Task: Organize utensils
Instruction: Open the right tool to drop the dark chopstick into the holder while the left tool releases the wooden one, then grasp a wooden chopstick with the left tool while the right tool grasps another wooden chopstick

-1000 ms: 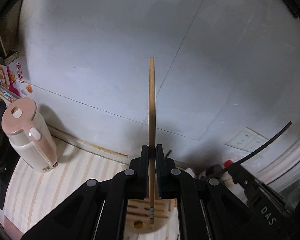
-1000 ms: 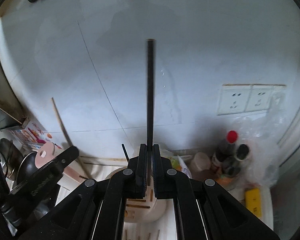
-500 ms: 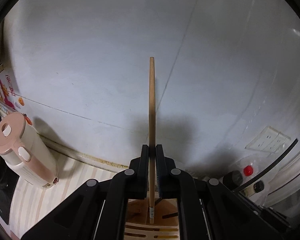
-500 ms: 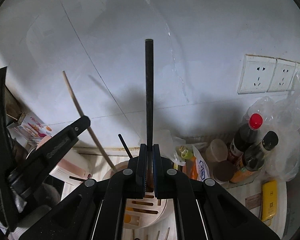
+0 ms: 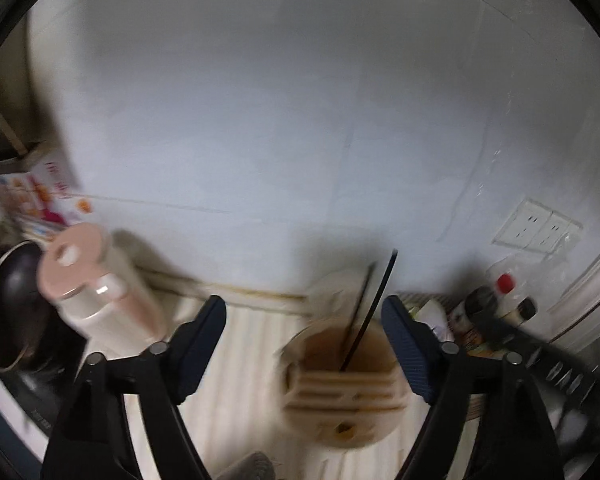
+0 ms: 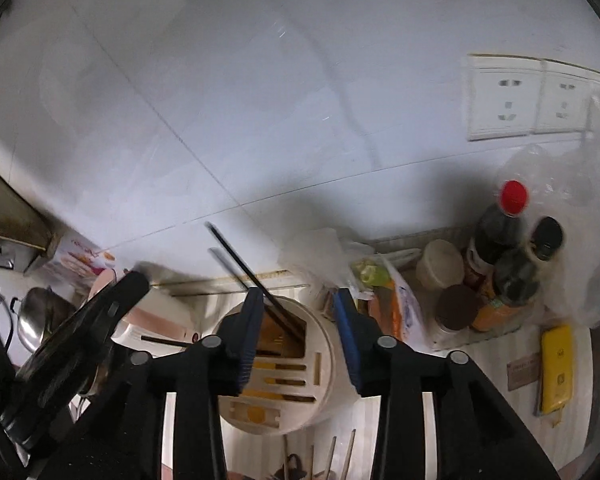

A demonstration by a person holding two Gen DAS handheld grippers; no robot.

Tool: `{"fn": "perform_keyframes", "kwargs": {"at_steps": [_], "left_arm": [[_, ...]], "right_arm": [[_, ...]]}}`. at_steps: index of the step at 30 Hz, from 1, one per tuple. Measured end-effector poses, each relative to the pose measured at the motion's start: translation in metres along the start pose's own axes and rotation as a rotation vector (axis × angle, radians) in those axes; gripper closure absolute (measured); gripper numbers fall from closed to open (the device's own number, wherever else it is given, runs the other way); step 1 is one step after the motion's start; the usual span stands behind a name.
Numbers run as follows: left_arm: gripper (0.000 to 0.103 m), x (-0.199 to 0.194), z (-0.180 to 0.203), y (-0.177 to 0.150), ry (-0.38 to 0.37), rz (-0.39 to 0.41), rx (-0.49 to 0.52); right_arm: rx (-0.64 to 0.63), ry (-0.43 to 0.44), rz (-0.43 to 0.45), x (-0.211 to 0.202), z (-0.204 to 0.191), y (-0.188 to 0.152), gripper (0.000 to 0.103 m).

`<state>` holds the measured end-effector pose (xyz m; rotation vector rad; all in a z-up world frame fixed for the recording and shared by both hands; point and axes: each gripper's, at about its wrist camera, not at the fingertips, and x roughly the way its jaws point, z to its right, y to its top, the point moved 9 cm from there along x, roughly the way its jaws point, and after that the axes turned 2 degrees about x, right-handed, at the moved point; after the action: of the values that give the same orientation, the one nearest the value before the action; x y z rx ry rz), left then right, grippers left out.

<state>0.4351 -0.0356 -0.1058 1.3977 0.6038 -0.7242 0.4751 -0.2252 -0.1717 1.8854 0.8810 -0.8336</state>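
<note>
black chopsticks leaning in the utensil holder, both claws parting

black chopsticks (image 6: 256, 280) are leaning in the big open slot of the round cream utensil holder (image 6: 324, 364), tips tilting up toward the tiled wall (image 6: 228, 92). your right gripper (image 6: 298, 338) is opening, its blue pads apart above the holder and pressing on nothing, though the sticks are passing close by the left pad. your left gripper (image 5: 304, 346) is opening too, wide, nothing between its fingers; the holder (image 5: 340, 400) is sitting blurred just ahead of its right finger. loose chopsticks (image 6: 332, 456) are lying on the striped counter (image 6: 492, 364) below the holder. sauce bottles (image 6: 500, 248) are standing at the right, near the wall.
</note>
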Motion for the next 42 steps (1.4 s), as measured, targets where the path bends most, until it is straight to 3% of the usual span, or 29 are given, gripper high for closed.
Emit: {"fn": "perform_keyframes", "kwargs": {"at_steps": [3,4,5,8,12,17,18,19,20,22,24,25,26,28,29,30,31,33,35,39,42], "left_arm": [[0.014,-0.008,-0.016,-0.025,0.031,-0.035,-0.009],[0.002,-0.010,-0.021,-0.034,0.041,-0.042,-0.013],[0.000,-0.011,-0.024,-0.041,0.048,-0.042,-0.010],[0.000,-0.011,-0.034,-0.066,0.079,-0.041,-0.003],[0.000,0.008,-0.038,-0.113,0.090,-0.127,0.015],[0.000,0.032,-0.036,-0.178,0.115,-0.244,0.062],[0.000,0.040,-0.037,-0.194,0.119,-0.283,0.066],[0.000,0.049,-0.037,-0.211,0.116,-0.328,0.065],[0.000,0.055,-0.038,-0.226,0.108,-0.366,0.060],[0.002,0.071,-0.039,-0.258,0.096,-0.442,0.048],[0.009,0.085,-0.035,-0.285,0.082,-0.506,0.053],[0.021,0.090,-0.033,-0.295,0.076,-0.531,0.055],[0.030,0.098,-0.030,-0.309,0.060,-0.569,0.054],[0.032,0.108,-0.025,-0.329,0.042,-0.630,0.047],[0.044,0.113,-0.023,-0.338,0.038,-0.653,0.043],[0.049,0.117,-0.022,-0.344,0.040,-0.667,0.050],[0.060,0.120,-0.023,-0.350,0.050,-0.683,0.061],[0.075,0.119,-0.021,-0.346,0.060,-0.643,0.097],[0.097,0.119,-0.022,-0.345,0.059,-0.635,0.107],[0.098,0.115,-0.041,-0.341,0.125,-0.614,0.159],[0.098,0.110,-0.061,-0.342,0.146,-0.619,0.143]], "right_arm": [[0.011,-0.048,0.021,-0.015,0.012,-0.012,0.047],[0.017,-0.072,0.028,-0.021,0.019,-0.019,0.042],[0.026,-0.093,0.034,-0.025,0.025,-0.029,0.038],[0.031,-0.117,0.033,-0.029,0.036,-0.054,0.030],[0.013,-0.149,-0.001,-0.019,0.043,-0.090,0.016],[0.015,-0.174,-0.094,0.013,0.055,-0.146,0.016],[0.018,-0.174,-0.108,0.018,0.057,-0.154,0.017],[0.031,-0.177,-0.132,0.027,0.062,-0.168,0.026],[0.041,-0.181,-0.153,0.035,0.066,-0.177,0.045],[0.074,-0.169,-0.232,0.055,0.074,-0.204,0.067],[0.092,-0.169,-0.275,0.068,0.080,-0.223,0.078],[0.094,-0.171,-0.299,0.074,0.083,-0.232,0.081],[0.104,-0.174,-0.326,0.081,0.088,-0.244,0.082],[0.113,-0.178,-0.365,0.089,0.093,-0.260,0.082],[0.116,-0.180,-0.378,0.092,0.094,-0.266,0.082],[0.121,-0.179,-0.391,0.095,0.096,-0.271,0.082],[0.122,-0.175,-0.412,0.099,0.097,-0.278,0.082],[0.129,-0.167,-0.439,0.104,0.096,-0.288,0.082],[0.122,-0.158,-0.471,0.112,0.091,-0.299,0.081],[0.088,-0.170,-0.519,0.129,0.082,-0.319,0.081],[0.030,-0.217,-0.552,0.140,0.078,-0.333,0.081]]}}
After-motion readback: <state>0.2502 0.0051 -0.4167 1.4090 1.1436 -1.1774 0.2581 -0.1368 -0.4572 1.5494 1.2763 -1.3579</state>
